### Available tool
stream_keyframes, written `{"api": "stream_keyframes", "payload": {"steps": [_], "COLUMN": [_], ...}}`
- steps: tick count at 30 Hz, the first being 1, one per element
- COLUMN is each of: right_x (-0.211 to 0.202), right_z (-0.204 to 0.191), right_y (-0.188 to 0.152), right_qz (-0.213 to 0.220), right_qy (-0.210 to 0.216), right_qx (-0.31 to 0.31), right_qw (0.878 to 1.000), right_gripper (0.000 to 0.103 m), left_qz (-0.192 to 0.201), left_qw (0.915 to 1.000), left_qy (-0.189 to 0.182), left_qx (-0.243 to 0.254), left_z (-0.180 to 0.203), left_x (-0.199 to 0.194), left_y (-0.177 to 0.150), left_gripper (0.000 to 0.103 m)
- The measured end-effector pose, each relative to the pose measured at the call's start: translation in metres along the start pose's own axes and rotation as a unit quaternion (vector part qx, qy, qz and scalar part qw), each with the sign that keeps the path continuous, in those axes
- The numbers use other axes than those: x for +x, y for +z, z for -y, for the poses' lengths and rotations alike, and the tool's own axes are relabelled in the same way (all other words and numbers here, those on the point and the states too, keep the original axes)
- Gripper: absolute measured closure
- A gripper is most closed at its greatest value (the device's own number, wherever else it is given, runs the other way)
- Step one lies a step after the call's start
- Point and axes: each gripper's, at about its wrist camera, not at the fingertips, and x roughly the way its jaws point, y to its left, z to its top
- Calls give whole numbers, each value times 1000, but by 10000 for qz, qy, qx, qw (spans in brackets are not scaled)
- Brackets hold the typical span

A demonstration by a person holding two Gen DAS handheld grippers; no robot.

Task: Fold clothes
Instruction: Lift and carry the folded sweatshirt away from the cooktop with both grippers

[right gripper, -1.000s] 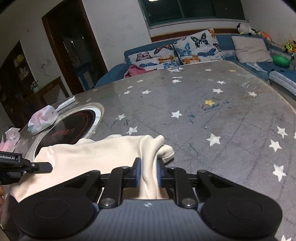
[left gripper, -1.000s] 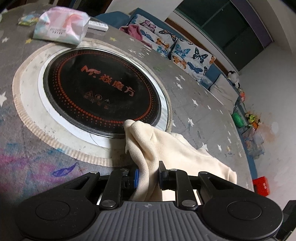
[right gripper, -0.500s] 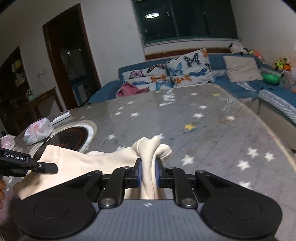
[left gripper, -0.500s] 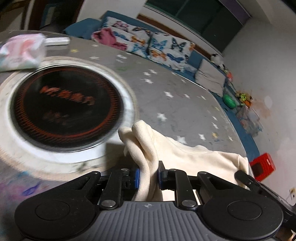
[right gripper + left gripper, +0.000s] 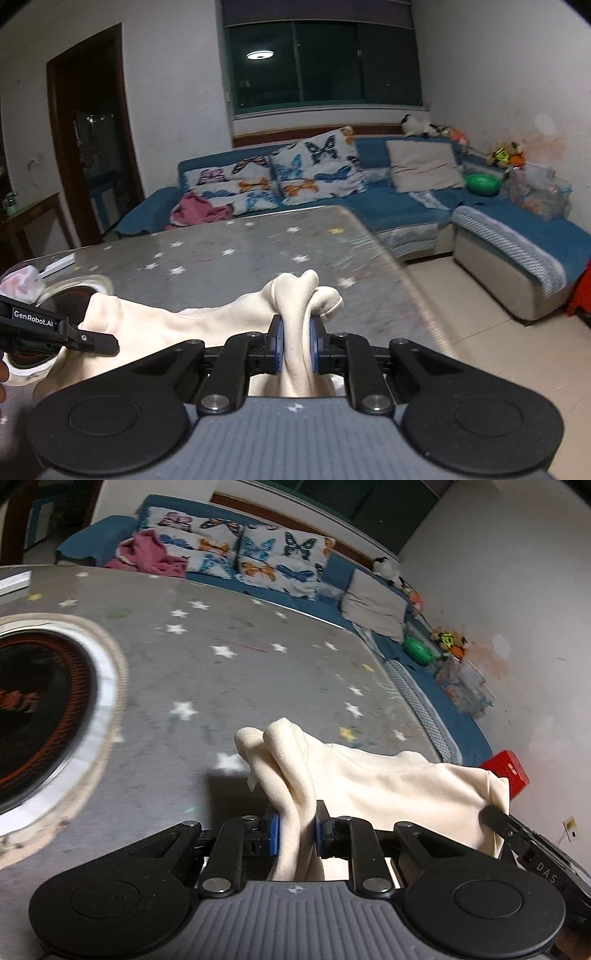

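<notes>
A cream garment (image 5: pixel 373 779) hangs stretched between my two grippers above the grey star-patterned table (image 5: pixel 229 679). My left gripper (image 5: pixel 295 830) is shut on a bunched fold of one end. My right gripper (image 5: pixel 295 345) is shut on a bunched fold of the other end, also seen in the right wrist view (image 5: pixel 177 325). The right gripper's tip shows at the far right of the left wrist view (image 5: pixel 495 814), and the left gripper's at the left of the right wrist view (image 5: pixel 92 338).
A round black induction cooktop (image 5: pixel 33 709) is set into the table at the left. A tissue pack (image 5: pixel 22 282) and a white remote (image 5: pixel 59 264) lie beyond it. A blue sofa (image 5: pixel 406 206) with butterfly pillows runs behind the table; a red crate (image 5: pixel 506 771) is on the floor.
Both grippers have lifted the garment off the table and swung right, away from the cooktop. The cloth now hangs taut between them.
</notes>
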Motion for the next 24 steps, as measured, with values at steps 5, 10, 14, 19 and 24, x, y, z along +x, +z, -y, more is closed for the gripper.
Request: {"api": "stream_keyframes", "payload": {"steps": [5,10,14,19,24], "right_x": [-2,3,8,17,24], "right_z": [21,35,41,50,55], "right_y": [8,13,12,10,5], "right_qz": [97,135,130,38,-72], "right_qy": [-200,-350,-449,-524,-593], "right_qx": [46,93,44,103,156], "right_qw": [9997,9993,9989,9986,9981], "right_gripper": [90,90,90,90,90], "left_qz": [-36,-47,-102,-178,-254], "left_qw": [9998,9996,9993,9989,9985], "left_qy": [-71,-69,-57,-39,15], "left_qx": [170,284,351,434,475], "left_z": [26,44,53,59,59], "left_x": [14,27,35,45,50], "left_y": [6,10,11,10,7], "left_gripper": [84,84,84,84,84]}}
